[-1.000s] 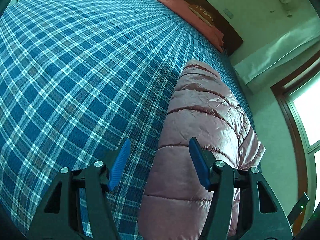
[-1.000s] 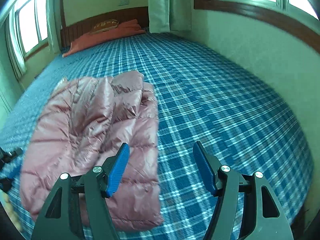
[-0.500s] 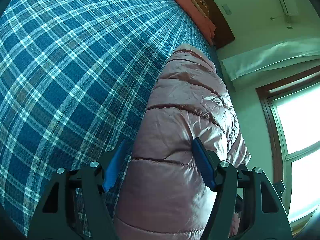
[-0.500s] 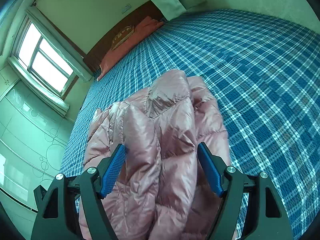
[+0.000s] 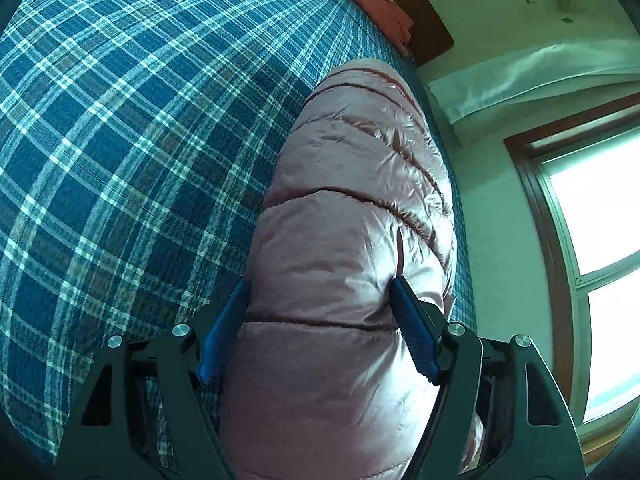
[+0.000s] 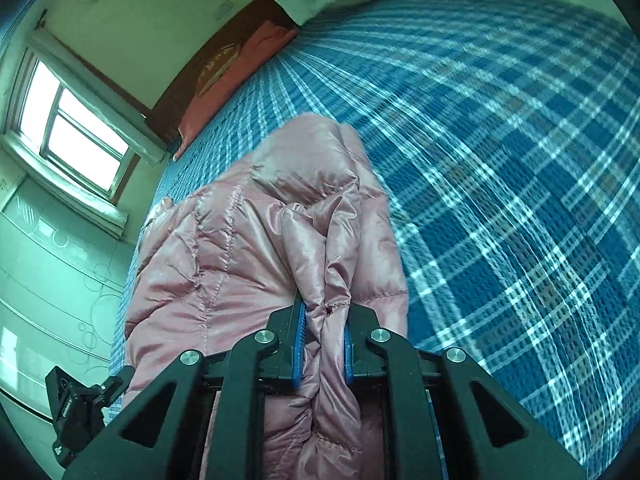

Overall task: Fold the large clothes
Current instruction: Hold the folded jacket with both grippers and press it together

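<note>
A shiny pink quilted down jacket [image 5: 352, 216] lies on the blue plaid bedspread [image 5: 120, 140]. My left gripper [image 5: 320, 316] is open, its blue pads astride the jacket's near edge without pinching it. In the right wrist view the jacket [image 6: 240, 248] is bunched, and my right gripper [image 6: 322, 340] is shut on a fold of its near edge. The left gripper's body [image 6: 76, 408] shows at that view's lower left.
The plaid bed [image 6: 500, 160] stretches wide beyond the jacket. A red pillow [image 6: 236, 80] lies against the dark wooden headboard [image 5: 428, 28]. A window [image 5: 592, 256] and a wall flank the jacket's side of the bed.
Both grippers moved down and forward onto the jacket's near edge. The right gripper closed on a fold of it. The left gripper stays open, now astride the jacket.
</note>
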`<state>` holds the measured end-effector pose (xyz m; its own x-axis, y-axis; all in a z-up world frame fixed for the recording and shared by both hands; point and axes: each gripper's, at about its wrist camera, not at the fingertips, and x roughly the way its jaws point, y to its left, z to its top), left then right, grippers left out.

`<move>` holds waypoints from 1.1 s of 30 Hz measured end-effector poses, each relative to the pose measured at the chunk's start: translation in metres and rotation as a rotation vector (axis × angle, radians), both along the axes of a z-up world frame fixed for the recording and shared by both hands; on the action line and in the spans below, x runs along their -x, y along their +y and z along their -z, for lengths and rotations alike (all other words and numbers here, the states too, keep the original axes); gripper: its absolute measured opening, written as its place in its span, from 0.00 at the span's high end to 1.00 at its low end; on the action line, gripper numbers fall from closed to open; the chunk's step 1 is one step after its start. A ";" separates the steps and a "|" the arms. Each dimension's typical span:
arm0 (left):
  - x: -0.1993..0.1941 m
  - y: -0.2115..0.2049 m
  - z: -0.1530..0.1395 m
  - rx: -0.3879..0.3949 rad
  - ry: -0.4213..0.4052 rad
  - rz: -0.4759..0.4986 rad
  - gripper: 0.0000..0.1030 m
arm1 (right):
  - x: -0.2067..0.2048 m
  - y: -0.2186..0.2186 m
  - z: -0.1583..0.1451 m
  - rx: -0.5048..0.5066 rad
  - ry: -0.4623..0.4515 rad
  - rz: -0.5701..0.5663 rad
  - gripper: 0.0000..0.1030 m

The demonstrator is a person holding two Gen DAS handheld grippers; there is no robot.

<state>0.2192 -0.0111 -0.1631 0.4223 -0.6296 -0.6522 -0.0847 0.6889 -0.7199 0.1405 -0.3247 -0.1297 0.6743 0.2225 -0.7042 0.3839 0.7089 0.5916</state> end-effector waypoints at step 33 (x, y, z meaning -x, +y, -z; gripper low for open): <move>0.058 0.004 0.019 -0.077 -0.032 0.025 0.37 | 0.119 0.043 0.014 -0.085 0.008 -0.040 0.76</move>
<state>0.1609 -0.0076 -0.1820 0.4289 -0.5885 -0.6853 -0.0445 0.7440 -0.6667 0.0219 -0.2820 -0.1438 0.6582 0.3088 -0.6866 0.3609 0.6710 0.6477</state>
